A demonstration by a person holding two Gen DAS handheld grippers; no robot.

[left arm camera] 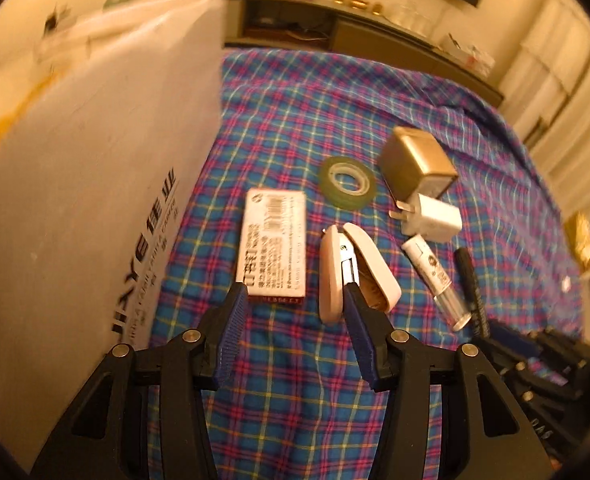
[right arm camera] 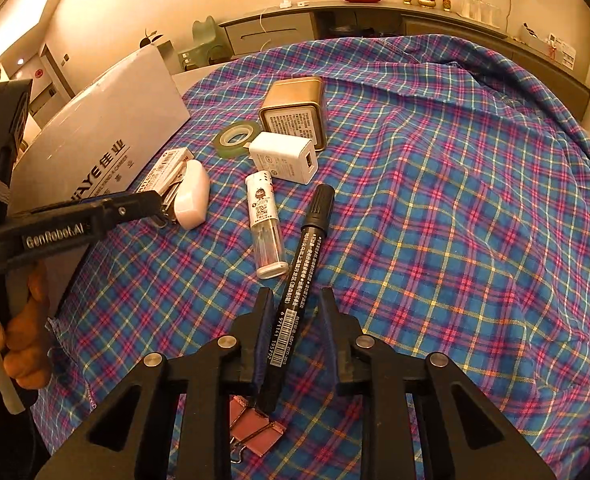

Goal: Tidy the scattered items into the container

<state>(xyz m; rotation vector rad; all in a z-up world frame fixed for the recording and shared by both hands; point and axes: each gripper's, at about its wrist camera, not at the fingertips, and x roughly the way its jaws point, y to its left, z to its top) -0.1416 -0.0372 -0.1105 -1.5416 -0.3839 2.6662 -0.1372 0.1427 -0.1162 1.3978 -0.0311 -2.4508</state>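
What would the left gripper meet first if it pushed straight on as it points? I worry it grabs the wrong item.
Probably the stapler, already at its right fingertip; the staple box lies beside its left.

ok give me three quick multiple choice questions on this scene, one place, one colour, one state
1. Between the fingers of the right gripper lies: A the lighter, B the marker, C the tape.
2. The clip is: A green, B pink, C black.
3. The left gripper is: A open, B shut on the stapler, C shut on the tape.
Answers: B, the marker runs between those fingers; B, the clip shows pink below that gripper; A, its fingers stand wide apart.
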